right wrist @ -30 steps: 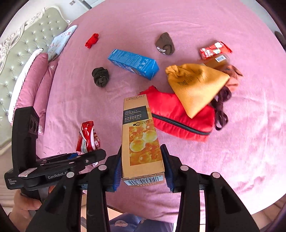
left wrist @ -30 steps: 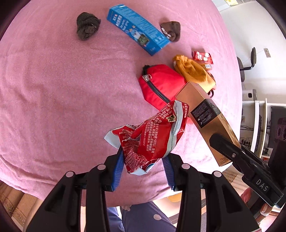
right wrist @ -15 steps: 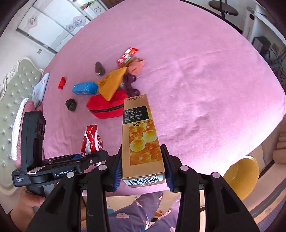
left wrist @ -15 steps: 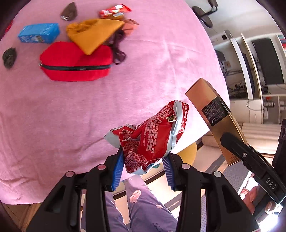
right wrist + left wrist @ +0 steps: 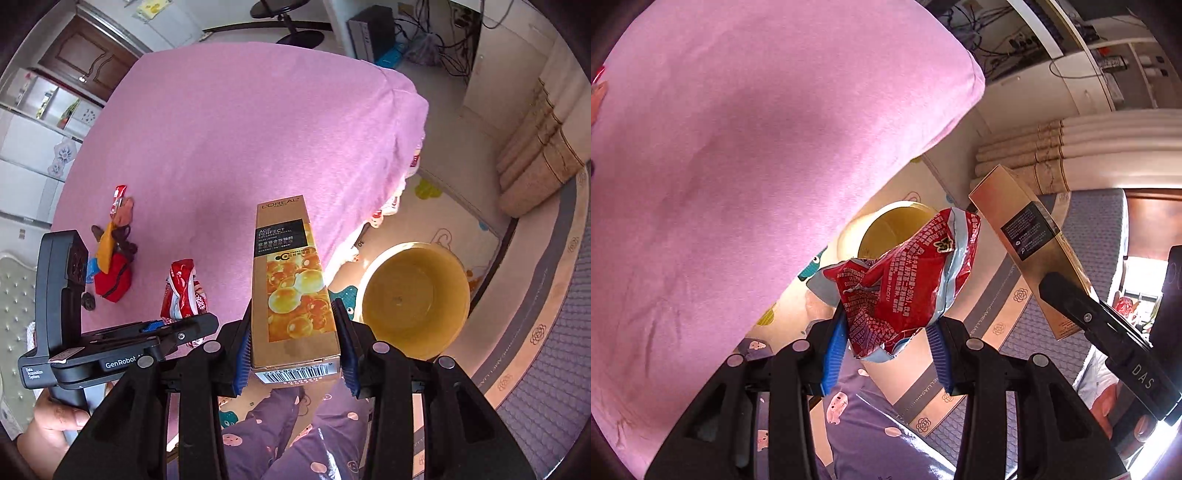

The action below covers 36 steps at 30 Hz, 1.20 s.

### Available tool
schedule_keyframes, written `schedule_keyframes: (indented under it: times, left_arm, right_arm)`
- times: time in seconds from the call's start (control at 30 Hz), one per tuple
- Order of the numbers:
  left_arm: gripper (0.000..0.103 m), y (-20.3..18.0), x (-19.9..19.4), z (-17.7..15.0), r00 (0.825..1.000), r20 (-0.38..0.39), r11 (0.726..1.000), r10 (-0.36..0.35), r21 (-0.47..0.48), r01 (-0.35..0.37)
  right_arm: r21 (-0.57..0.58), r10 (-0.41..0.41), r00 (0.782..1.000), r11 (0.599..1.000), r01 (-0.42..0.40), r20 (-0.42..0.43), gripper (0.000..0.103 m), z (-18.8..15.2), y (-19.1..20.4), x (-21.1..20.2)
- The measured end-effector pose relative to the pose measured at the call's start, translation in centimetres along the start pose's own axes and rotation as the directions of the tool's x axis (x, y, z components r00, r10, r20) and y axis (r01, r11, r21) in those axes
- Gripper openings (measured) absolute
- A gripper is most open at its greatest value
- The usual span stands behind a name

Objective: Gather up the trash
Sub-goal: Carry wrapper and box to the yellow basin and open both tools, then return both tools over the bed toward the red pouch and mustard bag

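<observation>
Left-wrist view first: left tongs (image 5: 886, 328) are clamped on a crumpled red snack wrapper (image 5: 905, 284), held off the edge of the pink bed (image 5: 757, 147) above the yellow bin (image 5: 886, 229) on the floor, with the gold box (image 5: 1030, 240) alongside at right. Right-wrist view: right tongs (image 5: 293, 343) grip that gold carton (image 5: 293, 280) by its barcode end, just left of the open, apparently empty bin (image 5: 413, 299). Judged progress: two pieces picked, neither dropped yet; a small red wrapper (image 5: 119, 199) still lies on the bed by the red pouch (image 5: 112, 278).
</observation>
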<state>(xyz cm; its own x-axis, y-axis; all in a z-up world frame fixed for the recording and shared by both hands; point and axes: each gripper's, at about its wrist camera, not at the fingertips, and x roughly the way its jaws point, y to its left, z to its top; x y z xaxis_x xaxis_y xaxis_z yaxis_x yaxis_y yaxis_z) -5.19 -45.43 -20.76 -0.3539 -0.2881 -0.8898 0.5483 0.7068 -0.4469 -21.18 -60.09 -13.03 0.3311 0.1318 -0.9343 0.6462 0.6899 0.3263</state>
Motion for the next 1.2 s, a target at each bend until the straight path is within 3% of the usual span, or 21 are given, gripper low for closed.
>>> schedule_keyframes:
  times: [0.27,0.53,0.6,0.63,0.7,0.93,1.2]
  left_arm:
    - [0.041,-8.7,7.6,1.4,0.993,-0.114,0.989,0.038,0.149,-0.02]
    - [0.043,-12.6,12.8,1.4,0.981,-0.187,0.977,0.041,0.213,0.0]
    - [0.049,-13.1,13.6,1.7,0.978,-0.205,0.976,0.039,0.217,0.007]
    - [0.066,-13.3,14.1,1.9,0.976,-0.213,0.976,0.045,0.217,0.003]
    - [0.088,-13.3,14.8,2.3,0.977,-0.203,0.978,0.066,0.207,-0.023]
    - [0.088,-11.3,15.3,2.4,0.97,-0.227,0.984,0.091,0.169,-0.053]
    - [0.088,-8.8,11.2,2.8,0.983,-0.155,0.988,0.098,0.137,-0.077]
  right_arm:
    - [0.179,-0.031,1.0,0.983,0.031,-0.005,0.038,-2.1,-10.6,-0.5]
    - [0.262,-0.008,1.0,0.965,0.014,-0.023,0.039,-3.2,-16.0,0.7]
    - [0.275,0.007,1.0,0.961,-0.001,-0.021,0.04,-3.3,-16.6,0.7]
    - [0.286,0.011,1.0,0.958,-0.005,-0.021,0.046,-3.4,-16.8,0.7]
    - [0.315,0.023,1.0,0.949,-0.018,-0.012,0.054,-3.6,-17.7,0.7]
    - [0.343,0.033,0.999,0.939,-0.02,-0.034,0.053,-3.6,-18.6,1.1]
    - [0.259,0.041,0.999,0.965,-0.03,-0.035,0.053,-1.3,-14.6,1.3]
